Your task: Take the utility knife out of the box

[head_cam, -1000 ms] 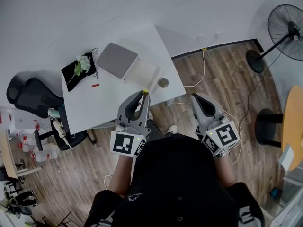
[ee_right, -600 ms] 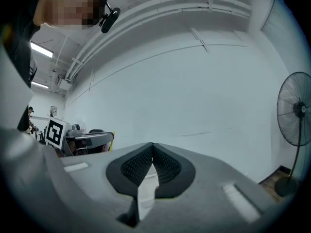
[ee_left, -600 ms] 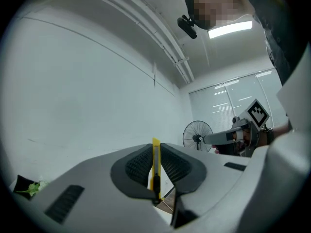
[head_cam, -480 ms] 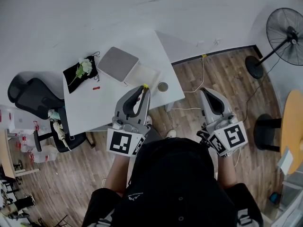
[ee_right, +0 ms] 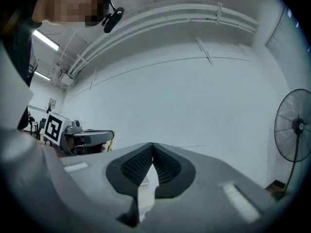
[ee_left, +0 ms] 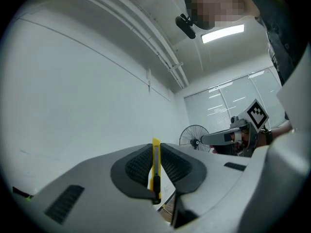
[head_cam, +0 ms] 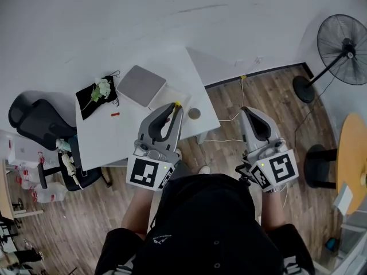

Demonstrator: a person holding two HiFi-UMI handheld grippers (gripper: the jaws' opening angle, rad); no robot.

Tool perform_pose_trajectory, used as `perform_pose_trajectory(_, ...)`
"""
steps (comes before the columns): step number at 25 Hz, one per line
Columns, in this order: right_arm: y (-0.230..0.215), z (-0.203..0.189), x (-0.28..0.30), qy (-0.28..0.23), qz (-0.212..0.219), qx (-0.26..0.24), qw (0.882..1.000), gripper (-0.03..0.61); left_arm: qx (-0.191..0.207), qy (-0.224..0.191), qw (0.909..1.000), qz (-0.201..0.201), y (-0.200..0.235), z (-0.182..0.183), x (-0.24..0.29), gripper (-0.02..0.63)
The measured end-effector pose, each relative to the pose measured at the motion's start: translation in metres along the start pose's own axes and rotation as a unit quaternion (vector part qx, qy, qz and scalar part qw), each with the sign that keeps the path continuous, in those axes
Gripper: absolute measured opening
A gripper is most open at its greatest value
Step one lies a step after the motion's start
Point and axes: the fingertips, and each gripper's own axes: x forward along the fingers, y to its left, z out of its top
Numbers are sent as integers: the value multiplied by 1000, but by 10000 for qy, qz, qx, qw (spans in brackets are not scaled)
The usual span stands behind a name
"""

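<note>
A yellow utility knife (ee_left: 156, 168) stands on edge between the pads of my left gripper (ee_left: 156, 161), which is shut on it. In the head view the left gripper (head_cam: 175, 107) hangs above the near right corner of the white table (head_cam: 109, 139), and the knife's yellow tip (head_cam: 177, 103) pokes out past the fingers. The open white box (head_cam: 164, 98) lies on the table just beyond, its grey lid (head_cam: 141, 85) beside it. My right gripper (head_cam: 248, 112) is held over the wooden floor to the right, shut with nothing in it (ee_right: 152, 149).
On the table lie a black cloth with a white flower (head_cam: 96, 94), a small red item (head_cam: 115, 114) and a round cap (head_cam: 195, 113). A black chair (head_cam: 37, 119) stands left, a floor fan (head_cam: 343, 42) far right, a round wooden table (head_cam: 351, 165) at the right edge.
Both grippers have risen toward the head camera and look larger. The left one still grips the yellow knife; the right stays shut and empty.
</note>
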Motion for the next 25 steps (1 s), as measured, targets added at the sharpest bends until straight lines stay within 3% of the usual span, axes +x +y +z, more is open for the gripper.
perform_pose_trajectory(25, 9, 13, 15, -113, 265, 125, 9995, 5, -32, 21, 9999, 102, 5, -2, -4, 49)
